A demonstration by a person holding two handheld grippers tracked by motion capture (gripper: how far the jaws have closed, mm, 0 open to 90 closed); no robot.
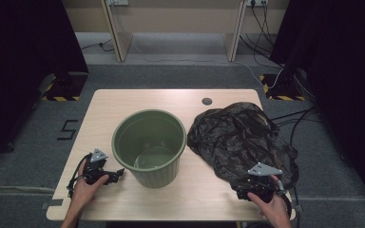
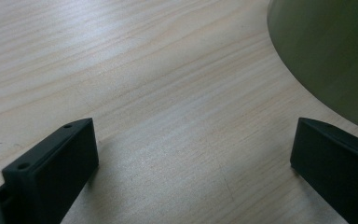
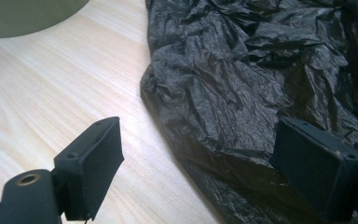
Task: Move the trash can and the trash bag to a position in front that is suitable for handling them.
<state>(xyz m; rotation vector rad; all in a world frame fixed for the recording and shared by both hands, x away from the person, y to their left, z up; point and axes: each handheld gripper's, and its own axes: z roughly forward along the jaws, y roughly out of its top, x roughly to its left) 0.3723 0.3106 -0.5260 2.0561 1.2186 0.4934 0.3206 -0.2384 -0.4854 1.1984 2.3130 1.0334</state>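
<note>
A green plastic bin (image 1: 149, 146) stands upright and empty in the middle of the wooden table (image 1: 123, 102). A crumpled black plastic bag (image 1: 240, 137) lies on the table to its right. My left gripper (image 1: 116, 174) rests low on the table just left of the bin, jaws open over bare wood (image 2: 177, 116), with the bin wall (image 2: 331, 51) ahead on the right. My right gripper (image 1: 240, 184) sits at the bag's near edge, open; the bag (image 3: 242, 79) lies between and beyond its jaws, neither pad pressing on it.
The table's front edge runs just under both hands. A small round grommet (image 1: 207, 101) sits near the far edge. Cables (image 1: 294, 123) trail off the table's right side onto grey carpet. Dark curtains flank both sides.
</note>
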